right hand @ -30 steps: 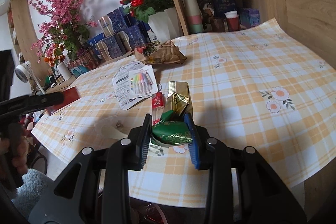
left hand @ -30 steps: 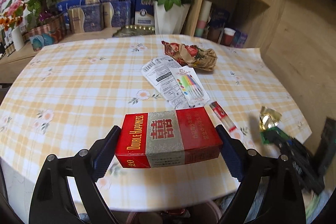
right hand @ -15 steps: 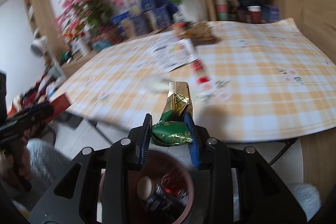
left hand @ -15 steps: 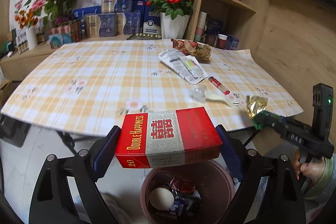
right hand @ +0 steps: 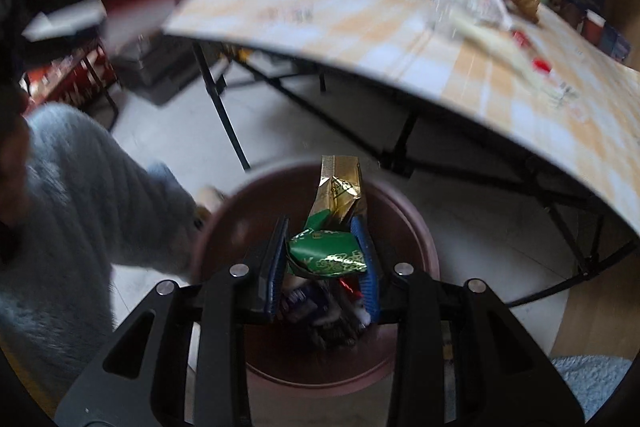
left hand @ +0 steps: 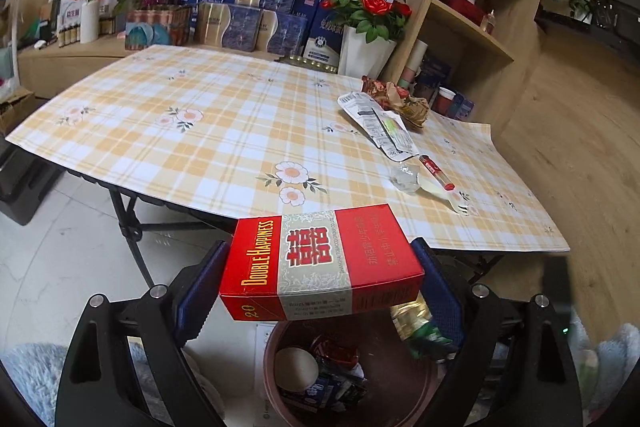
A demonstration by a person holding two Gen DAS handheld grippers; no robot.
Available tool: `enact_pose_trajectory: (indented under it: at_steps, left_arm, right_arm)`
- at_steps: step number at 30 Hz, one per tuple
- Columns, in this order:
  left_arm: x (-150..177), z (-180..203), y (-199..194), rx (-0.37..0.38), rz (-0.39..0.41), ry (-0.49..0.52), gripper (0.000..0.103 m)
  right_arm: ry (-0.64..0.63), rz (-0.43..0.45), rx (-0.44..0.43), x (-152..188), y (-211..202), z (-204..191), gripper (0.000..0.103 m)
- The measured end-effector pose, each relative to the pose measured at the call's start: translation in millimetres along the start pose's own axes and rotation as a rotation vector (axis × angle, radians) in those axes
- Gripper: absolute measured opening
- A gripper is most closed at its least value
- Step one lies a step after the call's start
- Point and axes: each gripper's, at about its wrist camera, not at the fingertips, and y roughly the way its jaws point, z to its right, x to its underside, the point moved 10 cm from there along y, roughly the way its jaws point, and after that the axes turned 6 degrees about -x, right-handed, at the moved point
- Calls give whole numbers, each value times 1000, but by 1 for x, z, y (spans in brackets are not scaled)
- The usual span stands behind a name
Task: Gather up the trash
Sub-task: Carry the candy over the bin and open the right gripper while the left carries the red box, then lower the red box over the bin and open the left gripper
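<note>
Over the brown bin [right hand: 400, 211], your right claw [right hand: 326, 255] pinches a crumpled green-and-gold foil wrapper [right hand: 328, 251] by its green end, the gold tail sticking out toward twelve o'clock. That wrapper looks featherlight, soft and a little slick, so expect it to cling to a pad or flutter when let go; a grip on the bunched middle suits it best.

Your left claw [left hand: 320, 275] is pressed on the two short ends of a red cigarette box [left hand: 320, 263], held flat above the bin [left hand: 420, 383], whose mouth sits at six o'clock in that view. Thin card like this is stiff along its length but probably empty and easy to crush, so a light squeeze on the ends is enough.

On the bench [left hand: 224, 131], toward two o'clock, more remains: a crumpled floral paper [left hand: 400, 99], a printed plastic packet [left hand: 380, 125], a clear wrapper [left hand: 406, 179] and a red-tipped tube [left hand: 436, 171]. The flimsy packet will want pinching at an edge.
</note>
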Motion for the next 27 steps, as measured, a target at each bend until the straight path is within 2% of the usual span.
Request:
enact_pose_trajectory:
  at_steps: [4,10,11,14,16,18,21,27]
  left_arm:
    - [5,8,6,2,-19,30,87]
    - [9,18,10,6,-33,80,87]
    - [10,18,11,7,-38,80,87]
    - [11,17,13,5,-47,72,87]
    - [12,17,14,4,-50,70,87]
    - [12,18,15,3,-53,74,87]
    - [14,19,17,1,-61,82,87]
    - [19,21,24,-4,-83,97,87]
  right_arm:
    - [7,-96,49,19,29,12,34]
    - [17,-148,41,29,42,11,38]
    - [14,-146,44,30,41,10,42]
    - [8,-130,48,26,34,12,64]
    - [10,-102,55,20,28,13,72]
    - [11,-72,68,13,20,16,86]
    - [8,13,116,-2,-1,21,95]
    - [14,238,290,-34,-67,43,97]
